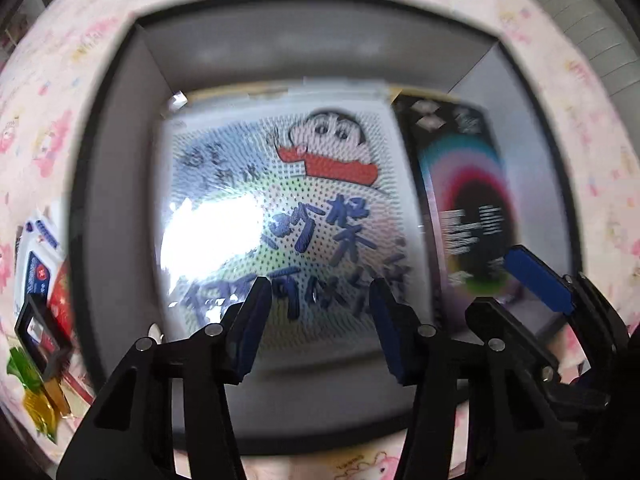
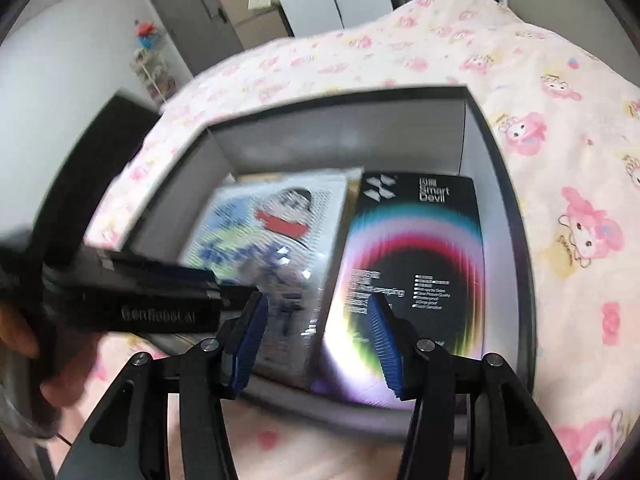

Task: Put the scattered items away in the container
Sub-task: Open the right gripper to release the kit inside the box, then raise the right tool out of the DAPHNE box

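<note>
A grey box [image 1: 120,168] with a dark rim sits on a pink patterned bedsheet [image 1: 80,60]. Inside it lie a white cartoon packet [image 1: 300,200] and, to its right, a black box with rainbow arcs [image 1: 464,184]. My left gripper [image 1: 322,324] hovers open over the cartoon packet, holding nothing. One blue pad [image 1: 536,280] of my right gripper shows at the box's right side. In the right wrist view my right gripper [image 2: 320,344] hangs open and empty above the near edge of the grey box [image 2: 340,140], over the cartoon packet [image 2: 272,232] and the black box [image 2: 416,248].
Loose items lie on the sheet left of the box: a blue and white packet [image 1: 40,268], a red packet [image 1: 60,300], a small black frame [image 1: 40,336] and a green and yellow wrapper [image 1: 36,396]. A hand [image 2: 24,332] holds the left tool. Cabinets [image 2: 192,12] stand beyond the bed.
</note>
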Tool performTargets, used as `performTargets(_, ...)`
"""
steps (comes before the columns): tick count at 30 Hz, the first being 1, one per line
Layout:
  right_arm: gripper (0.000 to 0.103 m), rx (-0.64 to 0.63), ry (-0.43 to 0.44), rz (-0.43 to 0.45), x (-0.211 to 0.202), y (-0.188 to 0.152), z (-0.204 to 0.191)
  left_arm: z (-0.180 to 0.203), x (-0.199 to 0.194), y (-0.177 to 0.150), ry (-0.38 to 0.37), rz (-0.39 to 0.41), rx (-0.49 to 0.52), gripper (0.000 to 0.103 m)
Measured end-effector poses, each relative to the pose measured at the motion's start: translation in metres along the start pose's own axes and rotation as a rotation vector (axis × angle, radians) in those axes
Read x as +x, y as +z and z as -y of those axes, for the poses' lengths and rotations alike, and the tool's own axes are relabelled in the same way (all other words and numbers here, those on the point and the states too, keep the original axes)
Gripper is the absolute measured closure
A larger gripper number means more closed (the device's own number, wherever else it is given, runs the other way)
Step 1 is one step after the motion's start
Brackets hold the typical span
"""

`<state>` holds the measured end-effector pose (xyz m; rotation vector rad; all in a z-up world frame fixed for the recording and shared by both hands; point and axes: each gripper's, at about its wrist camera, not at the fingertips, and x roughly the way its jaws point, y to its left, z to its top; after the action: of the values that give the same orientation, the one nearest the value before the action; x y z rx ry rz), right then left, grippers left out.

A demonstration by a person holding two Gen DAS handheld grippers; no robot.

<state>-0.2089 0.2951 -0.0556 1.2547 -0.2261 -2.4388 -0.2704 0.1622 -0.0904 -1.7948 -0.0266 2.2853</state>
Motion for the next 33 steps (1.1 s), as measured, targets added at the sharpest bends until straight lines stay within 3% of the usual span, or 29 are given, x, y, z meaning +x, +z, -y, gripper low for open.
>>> performTargets(8, 0.054, -0.028, 0.044, 0.140, -0.064, -0.014, -0.042, -0.001, -0.128, -0.082, -0.093, 0.273, 0.005, 0.050)
performTargets(15, 0.050, -0.012, 0.060, 0.172, -0.107, -0.038, -0.070, 0.009, -0.186, -0.141, -0.075, 0.419, 0.080, 0.042)
performTargets(25, 0.049, 0.018, 0.047, 0.175, -0.123, -0.077, -0.104, -0.018, -0.209, -0.185, -0.087, 0.489, 0.060, 0.042)
performTargets(33, 0.049, -0.027, 0.046, 0.163, -0.122, -0.087, -0.136, -0.045, -0.214, -0.205, -0.097, 0.518, 0.002, 0.042)
